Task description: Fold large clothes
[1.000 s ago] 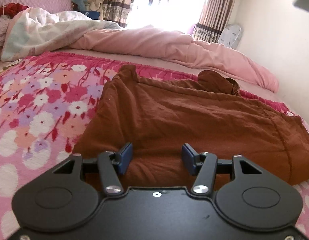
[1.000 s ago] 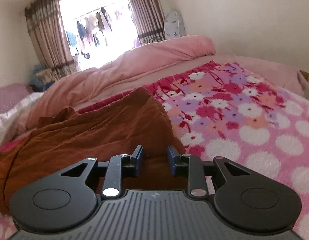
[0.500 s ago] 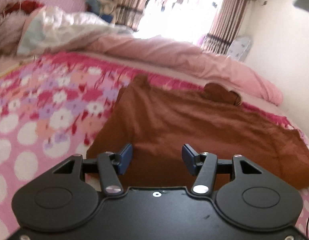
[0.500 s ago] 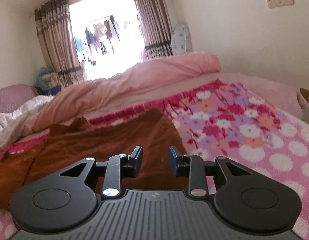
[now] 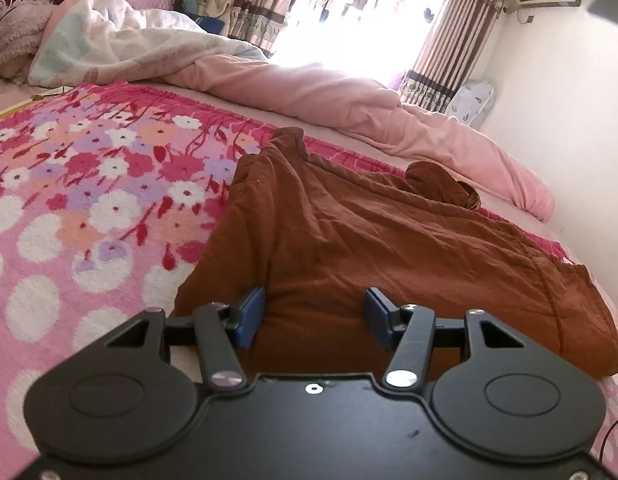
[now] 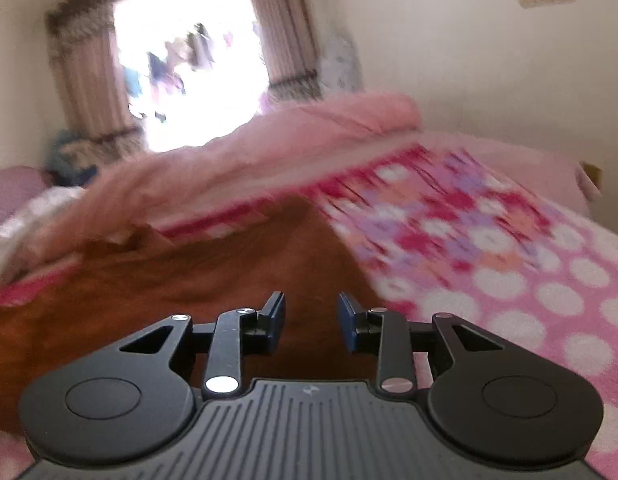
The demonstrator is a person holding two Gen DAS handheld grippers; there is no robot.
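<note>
garment (image 5: 389, 240): brown, large, lay rumpled on floral blanket (image 5: 89, 184); partly folded by the look, edges uneven.
garment place: mid-bed, pink duvet (image 5: 349, 112) behind at 12 o'clock, wall side at 3 o'clock in left view.
long axis: ran roughly 9-to-3 across left view, wide end toward 4 o'clock, narrow bunched tip at 12 o'clock.
left claw (image 5: 313, 318): jaws apart, nothing clamped; cloth seen between and under the fingers, no pinch visible.
left claw vs garment: near hem directly ahead at 12 o'clock, just beside fingertips; left edge of cloth at 10 o'clock.
right claw (image 6: 311, 322): jaws apart, narrower gap than left; had just been opening a little, nothing between them but cloth seen beyond.
right claw vs garment: brown cloth (image 6: 189, 280) ahead and off to 10 o'clock; its right edge ran up toward 1 o'clock, bare blanket (image 6: 489, 260) from 2 to 4 o'clock.
right view: blurred, fine detail of hem not readable.
nearer hand: both close to near hem; cannot tell which was closer.
key relation: near hem lay crosswise to both claws, so both pointed at the same long edge, left at its left part, right at its right corner.
step judged: lining up for a two-point pinch on near hem, fold away toward 12 o'clock likely.
risk judged: thick doubled layers, a claw could catch top layer only; right corner close to cloth edge, easy to miss.
</note>
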